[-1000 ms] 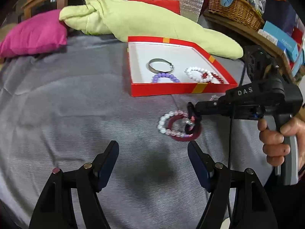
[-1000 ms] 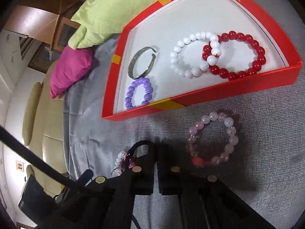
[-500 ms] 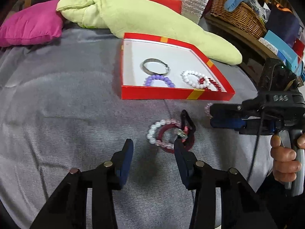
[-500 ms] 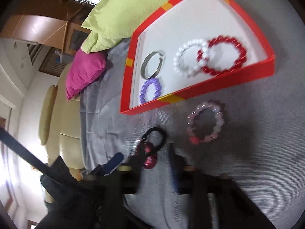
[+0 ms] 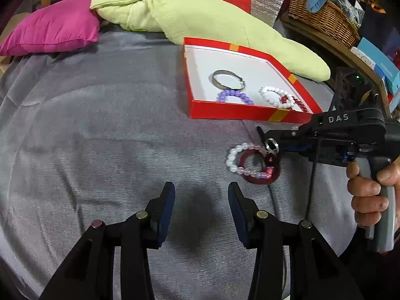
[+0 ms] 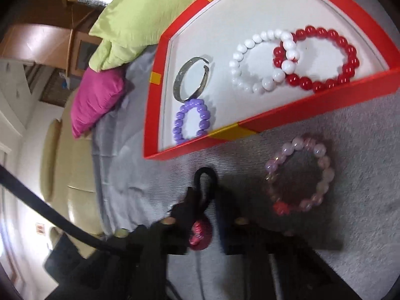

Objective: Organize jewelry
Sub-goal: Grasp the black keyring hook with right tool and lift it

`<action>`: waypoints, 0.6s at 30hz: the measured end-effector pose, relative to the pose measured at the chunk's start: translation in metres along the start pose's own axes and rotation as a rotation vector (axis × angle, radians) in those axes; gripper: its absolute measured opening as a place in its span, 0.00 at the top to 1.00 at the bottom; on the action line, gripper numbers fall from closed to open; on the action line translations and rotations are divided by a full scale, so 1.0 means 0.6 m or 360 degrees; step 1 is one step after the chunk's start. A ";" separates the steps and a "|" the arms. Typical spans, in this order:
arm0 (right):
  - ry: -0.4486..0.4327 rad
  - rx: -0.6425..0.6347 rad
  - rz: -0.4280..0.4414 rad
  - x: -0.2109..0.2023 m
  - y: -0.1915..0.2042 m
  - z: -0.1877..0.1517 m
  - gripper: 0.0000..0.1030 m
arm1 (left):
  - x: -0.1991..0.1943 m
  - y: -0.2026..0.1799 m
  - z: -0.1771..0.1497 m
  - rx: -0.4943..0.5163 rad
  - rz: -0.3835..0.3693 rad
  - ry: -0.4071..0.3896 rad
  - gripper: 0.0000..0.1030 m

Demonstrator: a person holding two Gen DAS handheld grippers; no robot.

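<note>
The left gripper (image 5: 200,201) hovers with jaws spread wide, holding nothing. Ahead and right of it, the right gripper (image 5: 266,141) pinches a black cord loop (image 6: 205,185) over the pink-and-white bracelet (image 5: 246,160), just short of the red tray (image 5: 237,111).

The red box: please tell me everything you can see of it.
The red box is a shallow open tray, apparently cardboard, with yellow tape marks on its rim and a white floor. It lies flat on the grey cloth, in front of the green cushion. Four bracelets lie inside: silver, purple, white, red.
</note>
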State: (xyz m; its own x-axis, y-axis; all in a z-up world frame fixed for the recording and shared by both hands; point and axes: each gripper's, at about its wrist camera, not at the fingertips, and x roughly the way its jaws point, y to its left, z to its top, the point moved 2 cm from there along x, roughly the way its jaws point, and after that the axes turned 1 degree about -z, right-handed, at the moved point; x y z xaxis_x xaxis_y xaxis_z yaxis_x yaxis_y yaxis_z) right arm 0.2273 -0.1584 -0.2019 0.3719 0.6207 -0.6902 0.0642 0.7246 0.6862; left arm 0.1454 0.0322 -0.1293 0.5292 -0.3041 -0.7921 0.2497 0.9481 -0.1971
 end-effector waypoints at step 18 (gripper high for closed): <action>-0.0183 -0.0161 -0.0050 -0.118 -0.018 -0.004 0.94 | 0.032 -0.042 0.024 -0.0045 -0.0152 -0.0006 0.46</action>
State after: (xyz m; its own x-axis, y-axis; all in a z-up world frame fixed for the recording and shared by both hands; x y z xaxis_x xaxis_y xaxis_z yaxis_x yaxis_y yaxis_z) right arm 0.1983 -0.2096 -0.1610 0.4749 0.5631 -0.6763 -0.0141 0.7732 0.6340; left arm 0.1609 0.0009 -0.1311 0.5071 -0.3937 -0.7667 0.2766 0.9169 -0.2879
